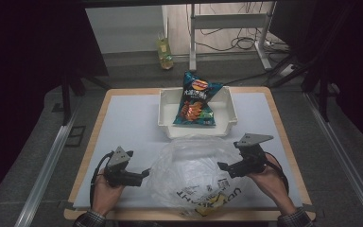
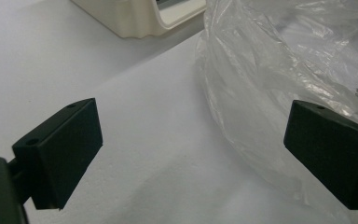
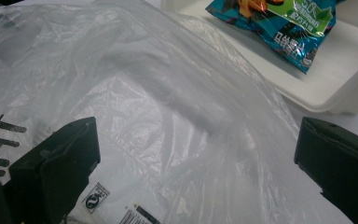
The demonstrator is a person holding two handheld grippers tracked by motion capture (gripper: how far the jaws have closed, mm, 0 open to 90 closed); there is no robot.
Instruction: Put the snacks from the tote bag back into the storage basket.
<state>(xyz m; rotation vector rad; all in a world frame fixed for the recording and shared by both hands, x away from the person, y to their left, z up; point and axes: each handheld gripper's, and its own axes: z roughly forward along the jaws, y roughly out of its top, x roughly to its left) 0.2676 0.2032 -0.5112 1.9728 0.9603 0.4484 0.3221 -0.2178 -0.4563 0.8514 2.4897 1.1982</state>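
A clear plastic bag is spread on the white table between the left gripper and the right gripper, both of which are held wide open with nothing gripped. If the bag is to be opened, one thin layer at each edge is best pinched low, without the film being dragged. A chip bag lies in the white tray just behind, where it could be nudged.

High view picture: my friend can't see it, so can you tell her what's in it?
Two hands hold open black grippers, the left gripper and right gripper, on either side of a crumpled clear plastic bag on a white table. Behind the bag, a blue chip bag leans in a white tray.
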